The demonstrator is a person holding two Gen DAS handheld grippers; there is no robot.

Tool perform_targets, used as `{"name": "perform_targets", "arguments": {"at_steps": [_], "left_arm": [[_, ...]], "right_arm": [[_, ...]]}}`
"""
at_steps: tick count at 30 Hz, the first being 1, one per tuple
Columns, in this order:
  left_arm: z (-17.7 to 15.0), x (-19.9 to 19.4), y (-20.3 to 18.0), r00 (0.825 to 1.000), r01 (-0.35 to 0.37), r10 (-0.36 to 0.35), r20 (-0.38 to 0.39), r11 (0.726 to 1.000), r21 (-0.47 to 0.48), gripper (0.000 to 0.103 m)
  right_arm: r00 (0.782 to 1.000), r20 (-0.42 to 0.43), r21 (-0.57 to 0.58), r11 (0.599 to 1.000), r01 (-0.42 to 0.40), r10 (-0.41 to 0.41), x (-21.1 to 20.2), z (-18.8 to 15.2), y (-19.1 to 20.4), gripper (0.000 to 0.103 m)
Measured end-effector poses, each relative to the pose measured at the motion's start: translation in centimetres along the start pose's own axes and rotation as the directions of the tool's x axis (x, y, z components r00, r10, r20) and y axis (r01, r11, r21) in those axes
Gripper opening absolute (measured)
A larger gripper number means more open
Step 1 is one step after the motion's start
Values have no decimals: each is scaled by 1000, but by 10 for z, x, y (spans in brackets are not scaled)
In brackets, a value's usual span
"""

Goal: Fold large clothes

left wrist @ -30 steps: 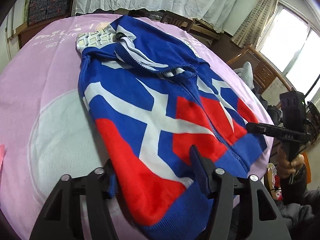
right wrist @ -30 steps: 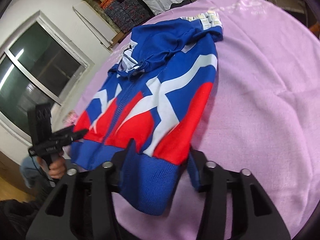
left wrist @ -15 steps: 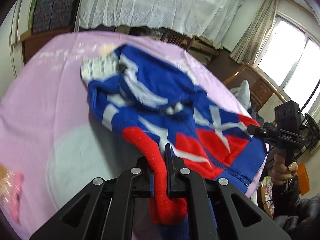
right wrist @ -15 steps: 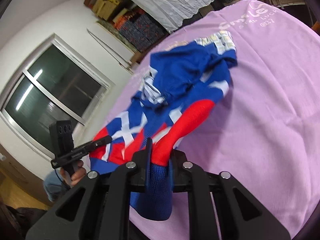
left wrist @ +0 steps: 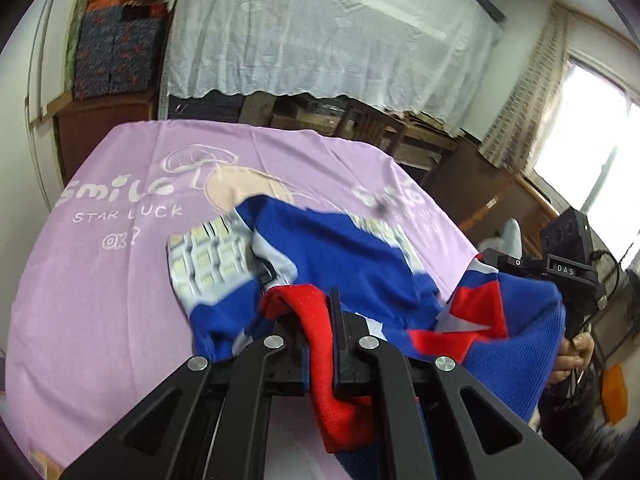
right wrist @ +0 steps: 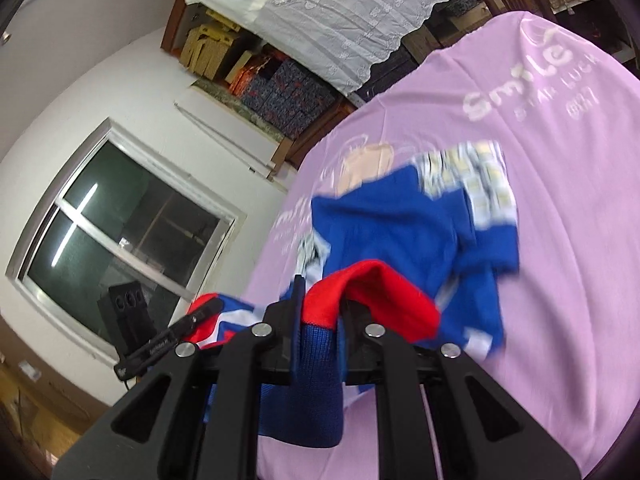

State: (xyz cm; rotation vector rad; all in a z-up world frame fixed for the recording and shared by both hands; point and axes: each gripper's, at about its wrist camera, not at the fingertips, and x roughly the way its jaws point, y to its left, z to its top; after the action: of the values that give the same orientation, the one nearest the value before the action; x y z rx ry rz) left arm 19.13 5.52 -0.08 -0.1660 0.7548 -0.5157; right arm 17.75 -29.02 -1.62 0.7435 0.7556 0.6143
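- Left wrist view shows you the pink tablecloth [left wrist: 100, 264] across the table, printed with pale lettering.
- Your blue, red and white sweater [left wrist: 360, 260] lies bunched on it, its near hem raised off the cloth.
- Your left gripper [left wrist: 316, 312] is clamped tight on a red fold of that hem.
- Your right gripper [right wrist: 320, 308] pinches the blue ribbed edge.

Printed words on cloth and device

Beyond the jaws, the pink cloth [left wrist: 120, 280] reads "smile STAR LUCK OK?"; right of them, the black handheld device [left wrist: 566, 268] reads "DAS".
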Motion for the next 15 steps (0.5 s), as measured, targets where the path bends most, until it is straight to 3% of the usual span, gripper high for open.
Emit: {"name": "perform_targets", "arguments": {"at_steps": [7, 10, 13, 15], "left_arm": [[34, 80, 46, 992, -94, 79, -98, 983, -157, 7], [26, 122, 75, 971, -199, 164, -176, 959, -202, 7], [12, 145, 102, 975, -141, 79, -210, 945, -295, 9], [13, 143, 106, 977, -119, 59, -205, 947, -297, 9]], "right_arm": [[997, -20, 119, 990, 72, -70, 71, 64, -40, 13], [989, -31, 187, 971, 147, -143, 101, 72, -75, 13], [988, -67, 272, 950, 149, -136, 122, 68, -114, 13], [992, -80, 300, 947, 114, -94, 125, 67, -126, 13]]}}
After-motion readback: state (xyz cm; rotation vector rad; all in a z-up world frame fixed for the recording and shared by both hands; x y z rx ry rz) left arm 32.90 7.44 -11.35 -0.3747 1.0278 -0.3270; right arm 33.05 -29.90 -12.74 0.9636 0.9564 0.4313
